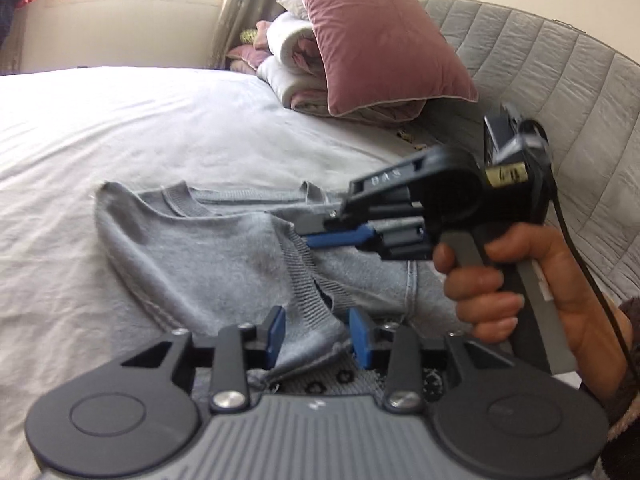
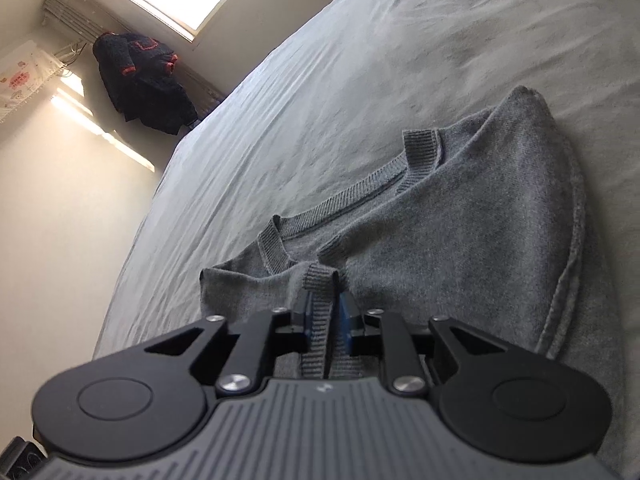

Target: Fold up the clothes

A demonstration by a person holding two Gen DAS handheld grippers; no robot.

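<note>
**Two grips on one grey sweater, mid-fold on the bed**

Two grippers work the same grey sweater (image 1: 208, 248), which lies partly folded on the white sheet of the bed (image 1: 120, 128), neckline on the far side from the fingers.

The left gripper (image 1: 318, 336) stands partly open: a corner of knit hangs between its blue pads, lying against the left-hand pad (image 1: 276, 334) while the other pad stands clear of it, so the cloth is not pinched. The right gripper (image 2: 325, 316) has a ribbed cuff (image 2: 318, 312) running between narrowly parted pads; whether they press it I cannot tell. In the left wrist view the right gripper (image 1: 320, 236) reaches in from the side, held by a hand (image 1: 500, 280).

To do this step well, I judge each pinch should sit on the ribbed edge itself, with both pads closed fully before any lift, and the two hands should travel together so the fold line stays straight. The loose left grip looks likely to slip.

No containers are in view; beyond the fingers only a pink pillow (image 1: 380, 40) leaning on stacked bedding.
</note>
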